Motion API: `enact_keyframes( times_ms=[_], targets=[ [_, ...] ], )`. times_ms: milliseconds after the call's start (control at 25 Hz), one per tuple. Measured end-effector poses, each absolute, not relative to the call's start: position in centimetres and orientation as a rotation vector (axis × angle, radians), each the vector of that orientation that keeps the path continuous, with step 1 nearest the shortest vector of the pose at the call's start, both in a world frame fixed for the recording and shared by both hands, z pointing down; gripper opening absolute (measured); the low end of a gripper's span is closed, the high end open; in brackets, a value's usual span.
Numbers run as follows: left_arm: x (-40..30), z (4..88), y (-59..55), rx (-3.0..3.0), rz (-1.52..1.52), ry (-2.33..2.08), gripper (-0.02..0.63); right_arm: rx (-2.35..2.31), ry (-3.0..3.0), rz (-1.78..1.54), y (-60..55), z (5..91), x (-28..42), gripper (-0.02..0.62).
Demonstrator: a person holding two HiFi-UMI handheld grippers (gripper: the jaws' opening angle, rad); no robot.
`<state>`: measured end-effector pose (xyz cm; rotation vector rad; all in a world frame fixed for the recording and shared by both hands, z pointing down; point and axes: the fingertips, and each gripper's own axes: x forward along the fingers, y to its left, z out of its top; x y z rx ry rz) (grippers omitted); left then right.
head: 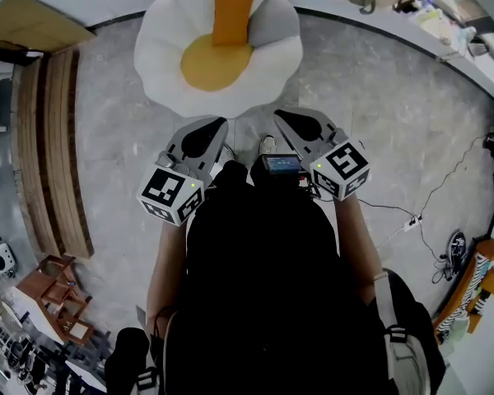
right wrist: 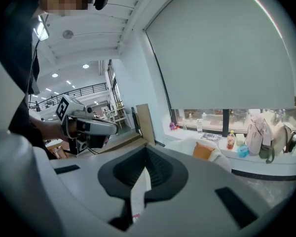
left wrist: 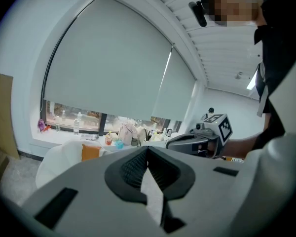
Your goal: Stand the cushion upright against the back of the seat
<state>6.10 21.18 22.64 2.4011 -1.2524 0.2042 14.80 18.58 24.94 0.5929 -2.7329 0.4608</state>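
Both shut: left claw [head: 217, 123], right claw [head: 281, 114]; cushion [head: 233, 13] upright on seat [head: 166, 48]

Left gripper [head: 214, 126], right gripper [head: 286, 120]: smooth matt grey plastic shells; jaws lined with black ribbed pads.
Ahead of jaws: seat [head: 160, 48] white plush cloth, matt; cushion [head: 232, 13] orange cloth, matt.
Beneath jaws: floor [head: 379, 113] grey mottled, smooth, slight sheen.
Left of left jaws: slatted bench [head: 49, 155] bare wood, matt.

Soft, even daylight through the drawn roller blind [left wrist: 113, 68]; I see only faint shadows on the grey floor [head: 379, 122]. Strong fisheye bending, black corners in gripper views.
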Motion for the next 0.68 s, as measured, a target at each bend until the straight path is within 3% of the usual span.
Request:
enact_keyframes(
  times_ms=[680],
  targets=[
    [1.6, 23.5, 21.8, 2.414, 0.169, -1.189, 0.014, 0.659, -2.655, 0.446, 19.2, 25.2, 11.2, 0.017]
  ],
)
